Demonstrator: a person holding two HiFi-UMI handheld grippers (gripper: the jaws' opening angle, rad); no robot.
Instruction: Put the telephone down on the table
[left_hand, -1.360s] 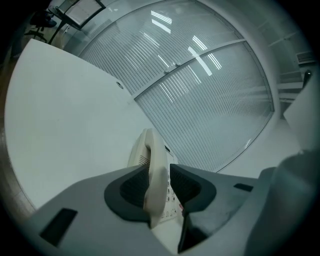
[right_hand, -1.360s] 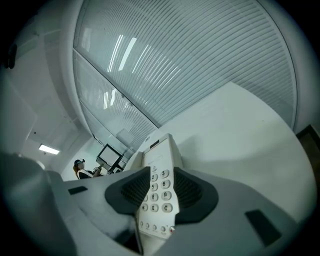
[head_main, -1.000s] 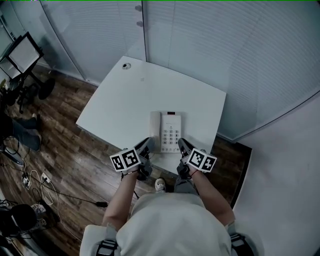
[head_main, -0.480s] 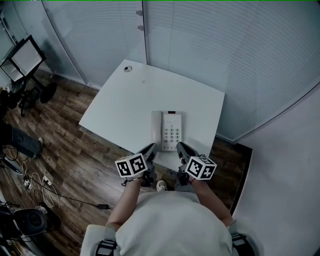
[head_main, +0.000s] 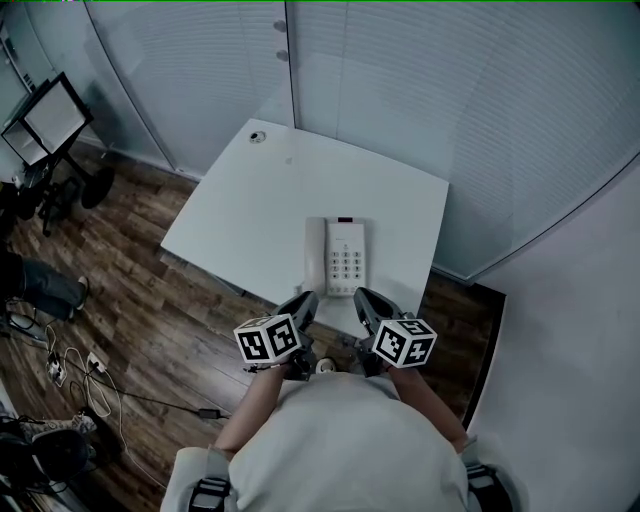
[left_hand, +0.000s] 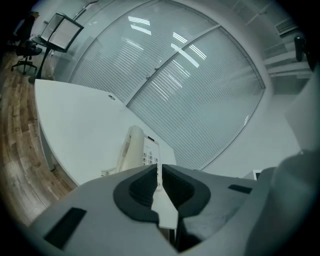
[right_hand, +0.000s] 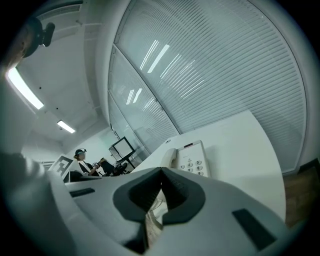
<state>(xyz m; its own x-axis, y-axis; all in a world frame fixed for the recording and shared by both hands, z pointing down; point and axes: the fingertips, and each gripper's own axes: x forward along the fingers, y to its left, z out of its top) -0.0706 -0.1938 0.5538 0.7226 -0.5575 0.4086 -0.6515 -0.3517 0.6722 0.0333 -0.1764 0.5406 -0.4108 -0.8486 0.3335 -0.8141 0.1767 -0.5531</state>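
The white telephone (head_main: 335, 255) lies flat on the white table (head_main: 250, 210), near the table's front edge, with the handset on its left side and the keypad facing up. Both grippers hover just short of the phone's near end and touch nothing. My left gripper (head_main: 308, 298) is shut and empty; in the left gripper view its jaws (left_hand: 159, 167) meet below the telephone (left_hand: 136, 150). My right gripper (head_main: 360, 296) is also shut and empty. The right gripper view has its jaws (right_hand: 161, 172) closed in front of the telephone (right_hand: 192, 157).
A small round fitting (head_main: 258, 137) sits at the table's far corner. Glass walls with blinds (head_main: 420, 90) stand behind the table. On the wood floor at the left are a monitor on a stand (head_main: 45, 110), cables (head_main: 70, 370) and a person's legs (head_main: 40, 280).
Both grippers have drawn back from the phone's near end toward the person and risen a little. The telephone stays flat on the table.
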